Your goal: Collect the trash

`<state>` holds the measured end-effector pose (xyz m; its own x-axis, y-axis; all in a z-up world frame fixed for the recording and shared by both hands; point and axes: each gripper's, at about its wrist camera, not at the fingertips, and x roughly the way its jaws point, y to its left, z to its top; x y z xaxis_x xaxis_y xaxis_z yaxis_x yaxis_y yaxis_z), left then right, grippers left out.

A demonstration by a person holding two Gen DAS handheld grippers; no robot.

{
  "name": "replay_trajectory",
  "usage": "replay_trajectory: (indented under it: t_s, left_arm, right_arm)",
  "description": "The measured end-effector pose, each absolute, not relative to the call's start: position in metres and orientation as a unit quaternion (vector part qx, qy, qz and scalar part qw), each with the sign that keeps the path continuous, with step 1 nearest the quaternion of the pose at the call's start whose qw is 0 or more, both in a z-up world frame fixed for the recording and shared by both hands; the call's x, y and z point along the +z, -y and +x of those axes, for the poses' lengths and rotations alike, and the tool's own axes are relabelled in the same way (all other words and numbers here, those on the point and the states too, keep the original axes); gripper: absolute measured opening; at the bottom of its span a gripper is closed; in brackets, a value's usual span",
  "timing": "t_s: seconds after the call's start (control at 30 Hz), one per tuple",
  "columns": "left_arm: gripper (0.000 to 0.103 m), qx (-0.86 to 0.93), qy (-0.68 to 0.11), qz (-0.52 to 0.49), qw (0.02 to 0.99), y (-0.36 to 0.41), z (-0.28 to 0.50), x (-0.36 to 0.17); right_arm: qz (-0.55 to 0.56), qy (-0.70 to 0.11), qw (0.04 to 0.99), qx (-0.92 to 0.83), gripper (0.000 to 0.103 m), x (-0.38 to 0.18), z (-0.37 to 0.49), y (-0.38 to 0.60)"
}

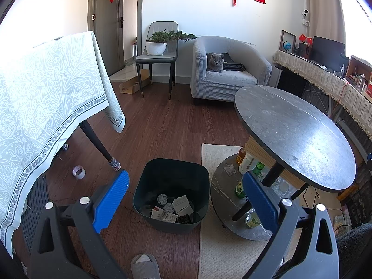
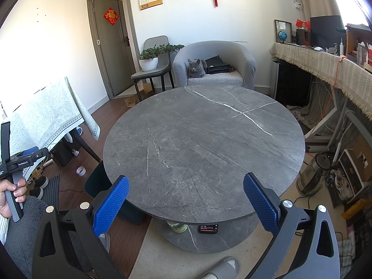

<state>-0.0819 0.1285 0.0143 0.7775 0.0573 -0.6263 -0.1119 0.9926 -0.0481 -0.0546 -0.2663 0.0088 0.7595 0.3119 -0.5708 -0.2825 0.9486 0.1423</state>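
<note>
A dark bin (image 1: 172, 190) stands on the wood floor beside the round grey table (image 1: 295, 137). Crumpled paper balls (image 1: 162, 198) and small boxes (image 1: 182, 205) lie in its bottom. My left gripper (image 1: 186, 200) is open and empty, held above the bin. A crumpled tissue (image 1: 229, 169) lies on the table's lower shelf. My right gripper (image 2: 186, 205) is open and empty, over the near edge of the bare table top (image 2: 204, 148). The left gripper's handle (image 2: 14, 169) shows at the left of the right wrist view.
Bottles (image 1: 248, 162) stand on the lower shelf. A tape roll (image 1: 78, 172) lies on the floor by the cloth-covered table (image 1: 46, 107). A cat (image 1: 215, 62) sits in the grey armchair. A pale rug (image 1: 220, 255) lies under the round table. My slipper (image 1: 145, 266) is near the bin.
</note>
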Motion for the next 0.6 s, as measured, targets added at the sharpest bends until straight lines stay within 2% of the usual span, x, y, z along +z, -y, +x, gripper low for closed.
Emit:
replay_trajectory:
  t_s: [0.6]
  left_arm:
    - [0.1, 0.046, -0.332, -0.039, 0.941, -0.1272, -0.0813, 0.0125]
  right_arm:
    - [0.023, -0.31, 0.937, 0.159, 0.099, 0.0071, -0.0538, 0.2665]
